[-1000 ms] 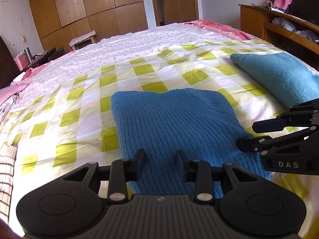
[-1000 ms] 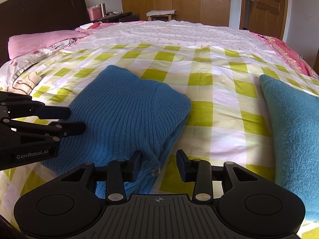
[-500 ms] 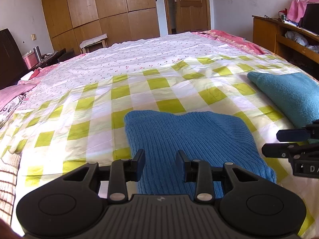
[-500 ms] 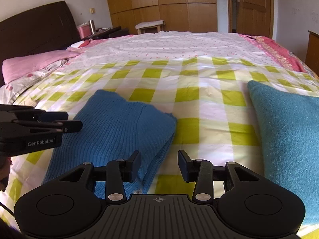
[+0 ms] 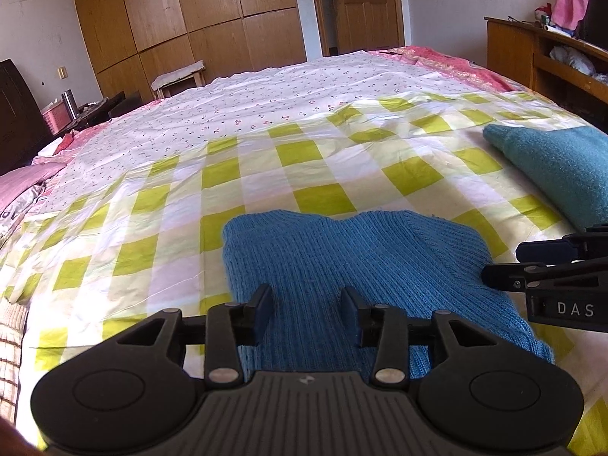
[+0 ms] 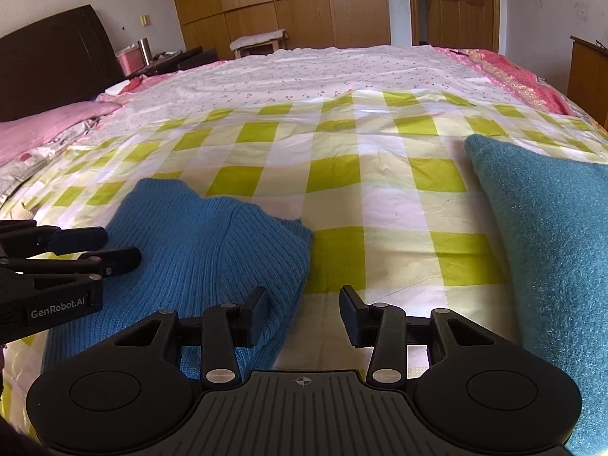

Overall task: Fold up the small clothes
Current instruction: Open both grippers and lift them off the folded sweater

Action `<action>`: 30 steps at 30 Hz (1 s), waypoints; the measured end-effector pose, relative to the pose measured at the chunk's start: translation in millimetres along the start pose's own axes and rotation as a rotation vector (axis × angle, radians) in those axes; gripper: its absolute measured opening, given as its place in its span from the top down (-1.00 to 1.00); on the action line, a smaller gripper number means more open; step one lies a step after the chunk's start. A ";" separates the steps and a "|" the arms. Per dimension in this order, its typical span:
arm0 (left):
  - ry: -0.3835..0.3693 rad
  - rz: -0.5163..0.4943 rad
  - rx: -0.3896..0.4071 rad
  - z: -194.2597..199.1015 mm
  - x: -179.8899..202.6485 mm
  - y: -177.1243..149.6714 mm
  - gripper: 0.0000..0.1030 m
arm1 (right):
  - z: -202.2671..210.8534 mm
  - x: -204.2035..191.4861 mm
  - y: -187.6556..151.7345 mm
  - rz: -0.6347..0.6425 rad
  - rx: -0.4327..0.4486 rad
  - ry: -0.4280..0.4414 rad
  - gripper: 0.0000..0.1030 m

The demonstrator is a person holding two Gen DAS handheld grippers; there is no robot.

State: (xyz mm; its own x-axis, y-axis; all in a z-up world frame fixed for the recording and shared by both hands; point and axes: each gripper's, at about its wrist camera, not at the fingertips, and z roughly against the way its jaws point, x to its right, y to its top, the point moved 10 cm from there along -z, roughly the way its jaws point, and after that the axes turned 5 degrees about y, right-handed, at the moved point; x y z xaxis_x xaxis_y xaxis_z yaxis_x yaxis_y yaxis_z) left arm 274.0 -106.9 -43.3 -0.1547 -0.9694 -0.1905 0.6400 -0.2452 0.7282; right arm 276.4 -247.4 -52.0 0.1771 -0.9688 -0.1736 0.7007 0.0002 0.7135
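Sweater (image 5: 353, 262) folded flat, right edge beside bare checked sheet (image 6: 380, 205); left tool (image 5: 307, 313), right tool (image 6: 304, 313) spread, gripping nothing.

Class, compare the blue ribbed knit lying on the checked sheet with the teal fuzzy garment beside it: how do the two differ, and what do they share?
The blue ribbed knit has clear vertical ribs; the teal fuzzy garment has a napped, fluffy surface with no ribs. The blue ribbed knit is a brighter blue, the teal one greener. The blue one lies in front of the left claw, the teal one off to the right. Both lie folded flat on the checked sheet.
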 end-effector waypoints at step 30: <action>0.058 0.043 0.080 71.6 2.0 -22.5 -0.77 | 69.6 -22.6 -20.5 -0.026 0.072 0.017 0.15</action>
State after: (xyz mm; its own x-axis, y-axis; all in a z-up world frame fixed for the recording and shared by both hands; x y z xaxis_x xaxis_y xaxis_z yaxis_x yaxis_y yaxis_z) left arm 205.4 -104.0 -12.9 -0.0834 -0.9774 -0.1941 0.5829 -0.2059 0.7861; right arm 209.9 -242.7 -15.4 0.1715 -0.9639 -0.2037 0.6535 -0.0434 0.7557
